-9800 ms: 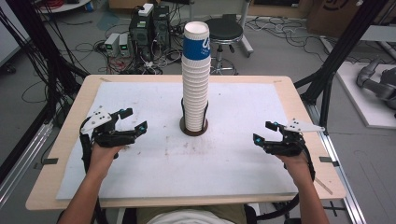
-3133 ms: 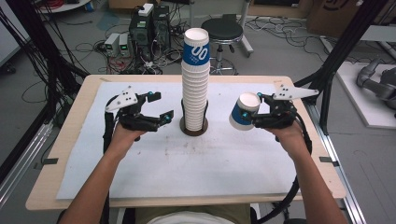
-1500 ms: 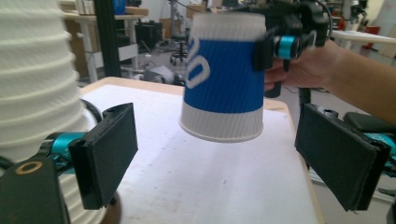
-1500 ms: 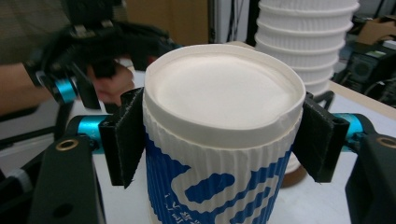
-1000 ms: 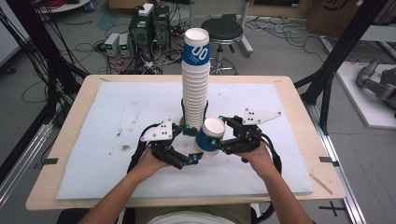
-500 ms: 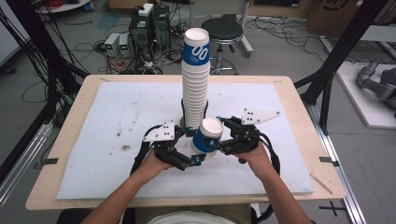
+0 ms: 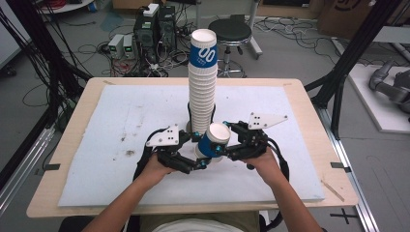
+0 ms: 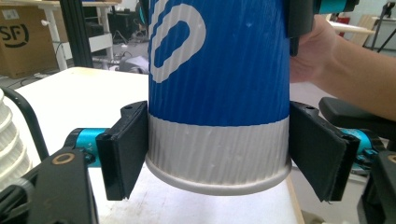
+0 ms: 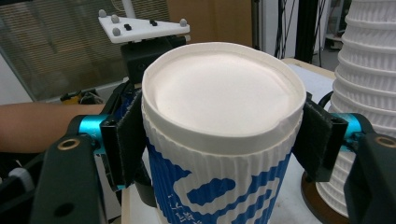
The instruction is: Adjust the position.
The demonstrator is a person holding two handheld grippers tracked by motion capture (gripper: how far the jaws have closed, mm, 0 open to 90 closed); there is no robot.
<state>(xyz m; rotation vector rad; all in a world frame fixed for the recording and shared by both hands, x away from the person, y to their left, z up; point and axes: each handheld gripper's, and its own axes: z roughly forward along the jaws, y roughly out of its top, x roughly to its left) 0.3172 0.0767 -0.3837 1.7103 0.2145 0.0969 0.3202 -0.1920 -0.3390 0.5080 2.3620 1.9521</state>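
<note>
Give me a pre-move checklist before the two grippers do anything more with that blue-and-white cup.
1. Right gripper grip: ok. Its pads press the paper cup on both sides just below the rim.
2. Left gripper grip: ok. Its jaws have just been closing, and the pads now sit against the cup's white end band.
3. Cup off the table: ok, it hangs tilted between the grippers.
4. Clearance from the cup stack: cannot tell; the stack stands close behind the held cup.
5. Single cup or nested pair: cannot tell from outside.
6. Cup wall crushed: ok, no dents visible, rim round.
</note>
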